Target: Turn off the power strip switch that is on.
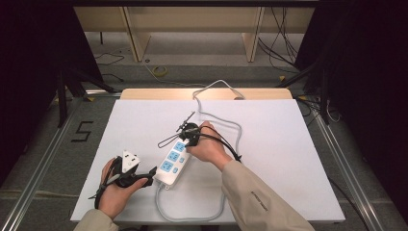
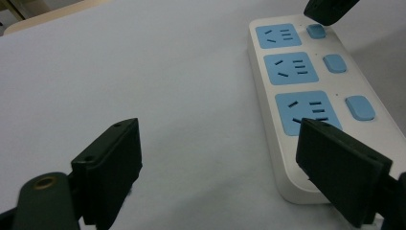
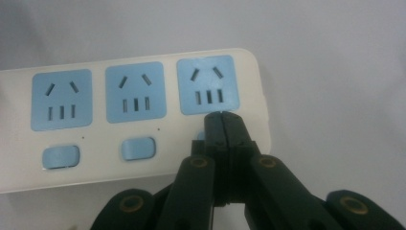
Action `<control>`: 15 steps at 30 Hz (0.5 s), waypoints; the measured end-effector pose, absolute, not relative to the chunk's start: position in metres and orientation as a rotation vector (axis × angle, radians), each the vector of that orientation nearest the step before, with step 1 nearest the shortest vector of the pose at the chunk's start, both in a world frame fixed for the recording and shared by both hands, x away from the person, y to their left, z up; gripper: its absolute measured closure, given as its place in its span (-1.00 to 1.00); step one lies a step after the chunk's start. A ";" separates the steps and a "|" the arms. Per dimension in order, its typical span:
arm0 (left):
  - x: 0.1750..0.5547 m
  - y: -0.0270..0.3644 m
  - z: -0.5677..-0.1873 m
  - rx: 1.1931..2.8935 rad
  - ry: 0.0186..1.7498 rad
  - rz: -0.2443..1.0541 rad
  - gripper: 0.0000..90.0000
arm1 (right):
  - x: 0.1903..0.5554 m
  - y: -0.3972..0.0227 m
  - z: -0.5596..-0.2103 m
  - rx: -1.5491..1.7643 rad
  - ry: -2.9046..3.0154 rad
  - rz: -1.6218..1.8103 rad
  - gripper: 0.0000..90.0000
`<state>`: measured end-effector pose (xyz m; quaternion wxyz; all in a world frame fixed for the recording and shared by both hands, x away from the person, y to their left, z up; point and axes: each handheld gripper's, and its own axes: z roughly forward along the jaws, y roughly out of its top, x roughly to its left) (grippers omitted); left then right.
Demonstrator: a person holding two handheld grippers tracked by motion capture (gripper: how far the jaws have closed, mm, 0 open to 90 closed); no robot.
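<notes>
Left gripper (image 1: 144,177) rests low near the front-left part of the tabletop (image 1: 288,144), jaws spread wide, nothing between them; its right jaw sits just beside the near end of the power strip (image 1: 173,161). Strip lies mid-table, angled, three blue sockets and three blue switches, grey cable (image 1: 192,216) looping toward the front edge. Right gripper (image 3: 223,117) is clenched, jaws pressed together, tips down on the far end switch (image 2: 316,31) of the strip.

A black "5" (image 1: 82,131) on the floor left of the table (image 1: 130,125).
</notes>
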<state>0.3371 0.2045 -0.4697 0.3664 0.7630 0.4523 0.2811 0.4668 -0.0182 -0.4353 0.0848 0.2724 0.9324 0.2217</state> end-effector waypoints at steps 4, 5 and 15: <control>0.337 0.204 -0.470 1.964 1.165 0.719 -0.65 | 0.467 -0.029 -0.430 0.819 2.776 0.691 0.91; 0.337 0.204 -0.470 1.964 1.164 0.719 -0.65 | 0.467 -0.033 -0.429 0.816 2.769 0.705 0.90; 0.337 0.204 -0.471 1.969 1.162 0.718 -0.65 | 0.459 -0.067 -0.421 0.843 2.730 0.769 0.67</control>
